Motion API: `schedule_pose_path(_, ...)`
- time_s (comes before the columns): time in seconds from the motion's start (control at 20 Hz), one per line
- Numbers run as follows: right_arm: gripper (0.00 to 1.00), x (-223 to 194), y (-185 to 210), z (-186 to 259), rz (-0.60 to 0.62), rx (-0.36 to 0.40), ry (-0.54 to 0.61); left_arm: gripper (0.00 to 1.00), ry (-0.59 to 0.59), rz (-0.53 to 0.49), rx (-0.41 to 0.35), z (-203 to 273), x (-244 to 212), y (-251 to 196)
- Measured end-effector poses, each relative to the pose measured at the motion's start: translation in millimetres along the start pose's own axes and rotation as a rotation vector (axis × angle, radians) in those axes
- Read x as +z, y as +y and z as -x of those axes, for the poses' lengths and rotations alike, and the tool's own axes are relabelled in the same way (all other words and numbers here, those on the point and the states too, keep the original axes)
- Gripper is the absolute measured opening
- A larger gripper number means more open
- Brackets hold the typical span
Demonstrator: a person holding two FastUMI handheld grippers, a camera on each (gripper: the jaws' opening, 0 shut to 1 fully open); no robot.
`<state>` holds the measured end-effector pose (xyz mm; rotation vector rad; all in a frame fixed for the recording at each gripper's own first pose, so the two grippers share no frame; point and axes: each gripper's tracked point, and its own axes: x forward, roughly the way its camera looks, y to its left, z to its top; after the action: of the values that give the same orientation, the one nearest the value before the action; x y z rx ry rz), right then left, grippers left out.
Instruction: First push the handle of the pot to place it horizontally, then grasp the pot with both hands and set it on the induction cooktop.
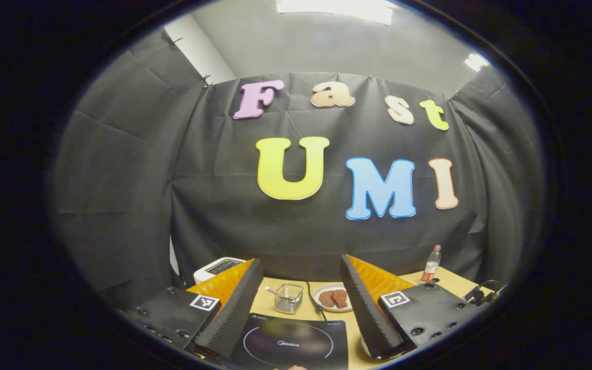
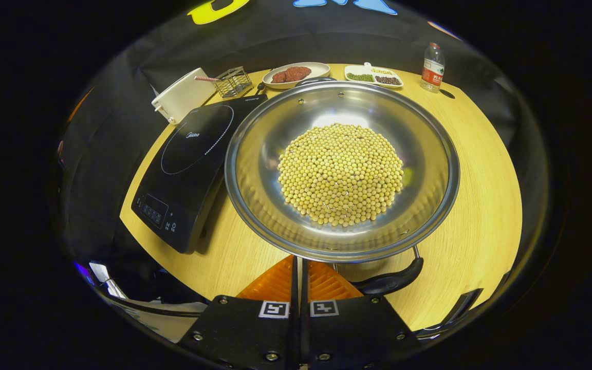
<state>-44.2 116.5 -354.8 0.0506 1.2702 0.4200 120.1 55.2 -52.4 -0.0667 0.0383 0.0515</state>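
In the left gripper view, the left gripper [image 1: 298, 303] is hovering high with its fingers spread wide and holding nothing, probably waiting its turn for the two-handed lift. Between its fingers, toward 6 o'clock, the induction cooktop [image 1: 296, 341] is lying flat on the worktop [image 1: 445, 280], its near edge cut off. At 12 o'clock beyond it a small wire basket [image 1: 288, 298] and a plate of dark patties [image 1: 333, 297] are sitting; a bottle [image 1: 431, 263] is standing toward 2 o'clock.

In the right gripper view, the cooktop is lying at 9 o'clock, just beside the pot [image 2: 342, 169], which is resting on the worktop full of yellow beans [image 2: 341, 173]. The pot's black handle [image 2: 391, 280] is lying at 6 o'clock under the rim, near the right gripper [image 2: 300, 280], whose fingers are pressed together with nothing between them, apparently closed for pushing the handle. Whether they are touching it is hard to make out; the rim is hiding the handle's mount. The far handle is barely visible.
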Motion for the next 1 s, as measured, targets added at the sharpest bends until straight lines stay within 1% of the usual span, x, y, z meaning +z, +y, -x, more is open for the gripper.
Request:
schedule_pose_path(0.25,0.01,0,-22,4,0.012,-0.005,0.016,1.0,0.004,-0.012,-0.003,-4,-1,-22)
schedule_pose_path(0.5,0.01,1,-47,9,0.02,-0.036,0.029,1.0,0.012,-0.012,-0.009,-9,-5,-43)
schedule_pose_path(0.75,0.01,2,-77,14,0.053,-0.102,0.036,1.0,0.022,-0.017,-0.016,-10,-7,-61)
schedule_pose_path(0.8,0.01,4,-83,15,0.06,-0.115,0.036,0.93,0.022,-0.019,-0.016,-10,-9,-63)
schedule_pose_path(0.95,0.01,7,-102,15,0.099,-0.172,0.037,0.93,0.019,-0.03,-0.013,-10,-5,-68)
schedule_pose_path(1.0,0.01,9,-109,16,0.118,-0.193,0.036,0.98,0.019,-0.032,-0.011,-8,-6,-69)
